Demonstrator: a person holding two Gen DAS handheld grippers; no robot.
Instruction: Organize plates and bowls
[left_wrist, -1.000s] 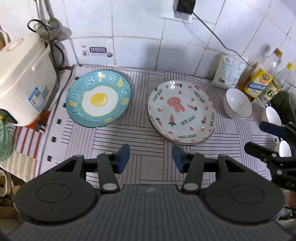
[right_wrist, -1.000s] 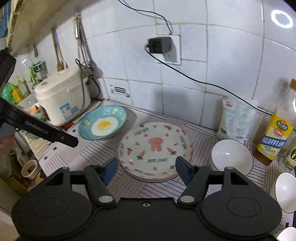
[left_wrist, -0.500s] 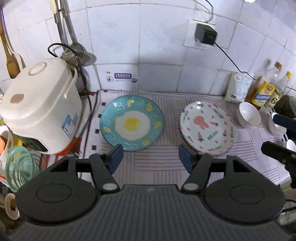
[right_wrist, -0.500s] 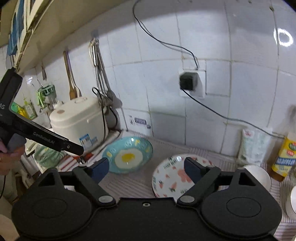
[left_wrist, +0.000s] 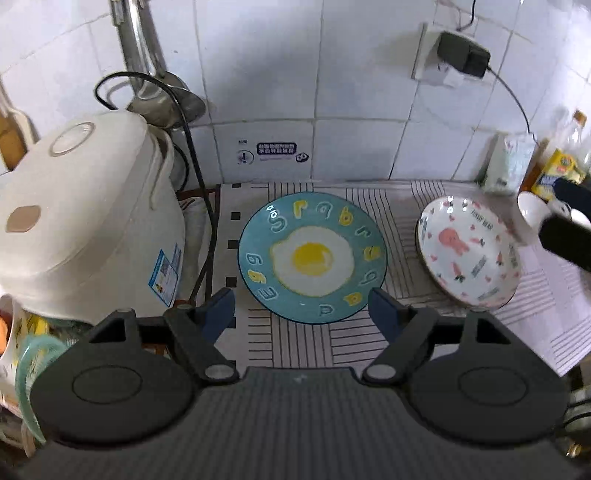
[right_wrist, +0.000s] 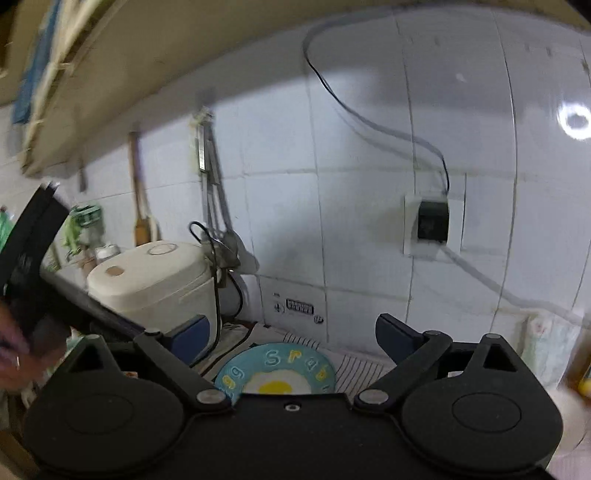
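Note:
A blue plate with a fried-egg picture (left_wrist: 312, 257) lies flat on the striped mat, straight ahead of my left gripper (left_wrist: 301, 310), which is open and empty just short of its near rim. A white plate with pink rabbit and carrots (left_wrist: 469, 252) lies to its right. A white bowl (left_wrist: 530, 218) stands beyond that, partly hidden by my right gripper's body (left_wrist: 569, 240). In the right wrist view my right gripper (right_wrist: 291, 338) is open, empty, raised and tilted up at the wall; the blue plate (right_wrist: 275, 369) shows low between its fingers.
A white rice cooker (left_wrist: 81, 221) stands at the left with its black cord (left_wrist: 201, 206) beside the mat. Ladles hang on the tiled wall (left_wrist: 159, 92). A white bag (left_wrist: 509, 166) and oil bottles (left_wrist: 565, 162) stand at the back right. A wall socket holds a plug (left_wrist: 461, 55).
Both grippers have pulled back and swung left. The left now faces the blue plate instead of the rabbit plate. The right has tilted up towards the wall. Both jaws have widened.

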